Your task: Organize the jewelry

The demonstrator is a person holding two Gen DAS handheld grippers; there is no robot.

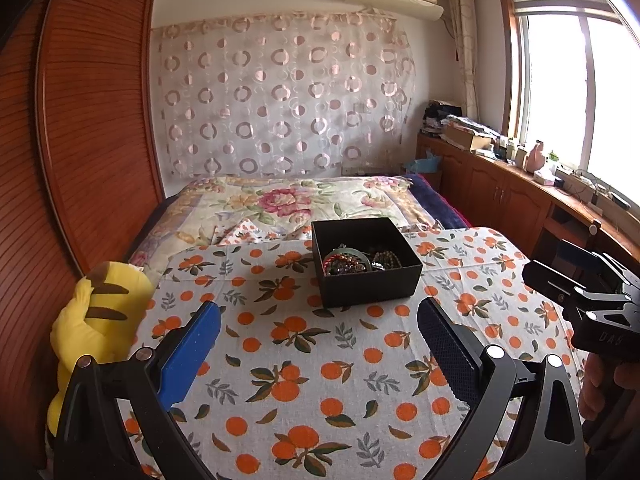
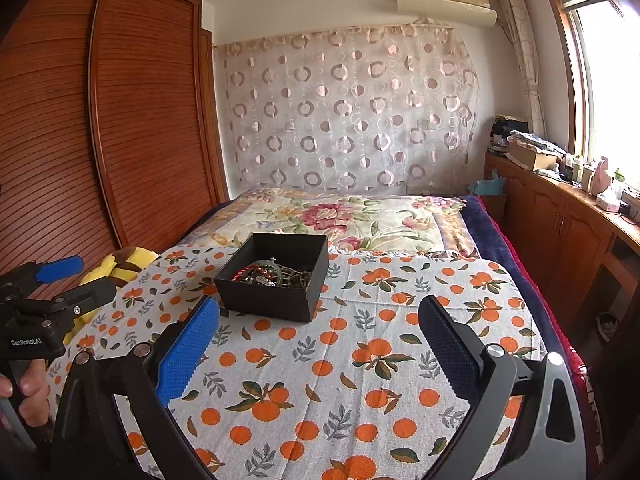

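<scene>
a tangle of jewelry point(image 1: 356, 261) lay inside a black box point(image 1: 372, 288) on the orange-print table point(image 1: 304, 360). the left hand-held gripper point(image 1: 320, 340) and right hand-held gripper point(image 2: 320, 340) hovered short of the box, both spread wide and empty.

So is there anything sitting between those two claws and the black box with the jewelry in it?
Nothing visible. Only bare orange-print cloth lies between the open left gripper, the open right gripper and the black box. The yellow plush toy sits off to the left.
</scene>
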